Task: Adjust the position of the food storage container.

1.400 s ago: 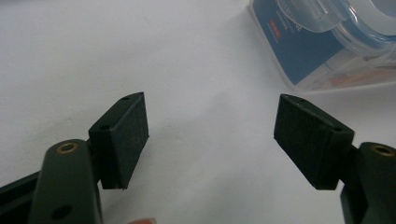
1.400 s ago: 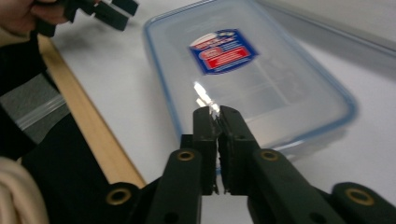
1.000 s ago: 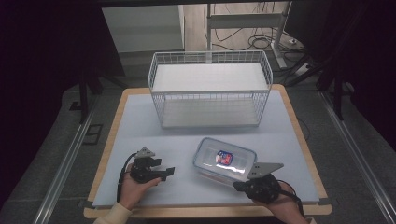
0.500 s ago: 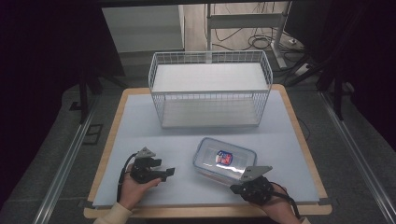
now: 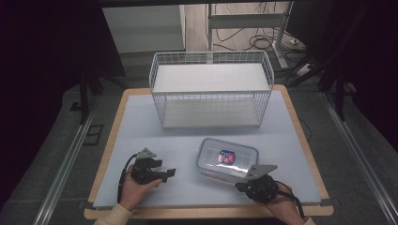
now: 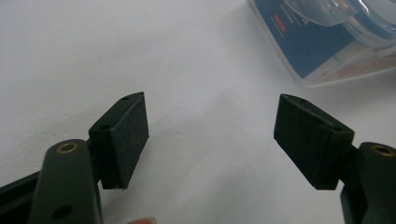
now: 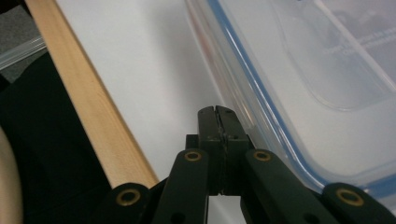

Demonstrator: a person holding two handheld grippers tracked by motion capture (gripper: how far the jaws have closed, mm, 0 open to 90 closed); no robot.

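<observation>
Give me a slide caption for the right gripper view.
Right gripper, black jaws shut, beside clear blue-sealed plastic container.

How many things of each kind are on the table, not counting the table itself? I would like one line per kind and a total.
White wire basket: 1
Clear plastic food container with a blue-sealed lid: 1
Hand-held claws: 2, the left claw open, the right claw shut beside the container
Total: 4

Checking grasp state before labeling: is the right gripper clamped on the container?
No: in the right gripper view the right gripper has its jaws pressed together with nothing between them, beside the clear lidded container.
</observation>
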